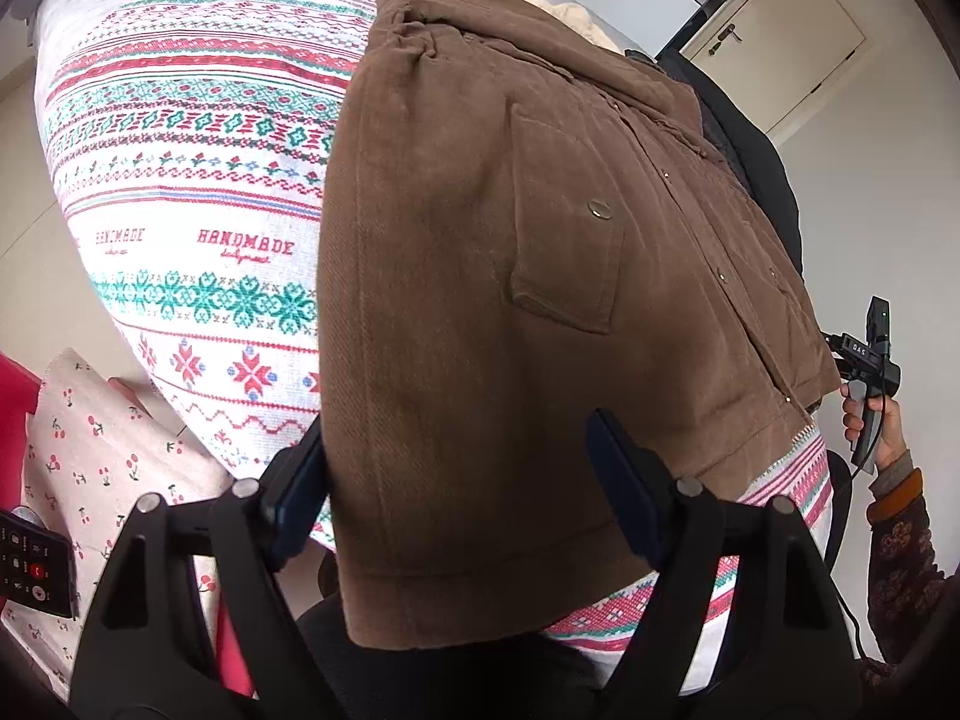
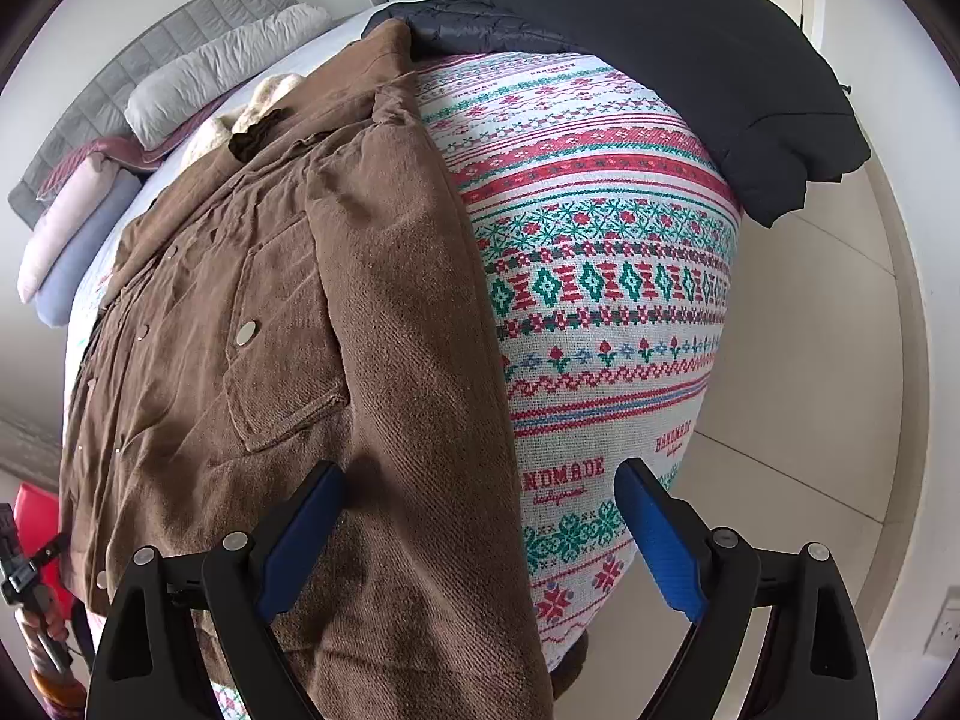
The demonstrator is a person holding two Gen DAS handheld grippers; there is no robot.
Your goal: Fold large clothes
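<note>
A brown corduroy jacket lies front up on a bed covered with a patterned cloth, its sleeves folded in along its sides. My left gripper is open, its blue-padded fingers either side of the jacket's left lower edge, above it. In the right wrist view the jacket fills the left half. My right gripper is open over the folded sleeve and the patterned cloth. Nothing is held. The right gripper's body also shows in the left wrist view, hand on it.
A black garment lies at the bed's far corner, also seen in the left wrist view. Pillows and folded blankets sit by the grey headboard. A cherry-print cushion and a phone lie beside the bed. Tiled floor surrounds it.
</note>
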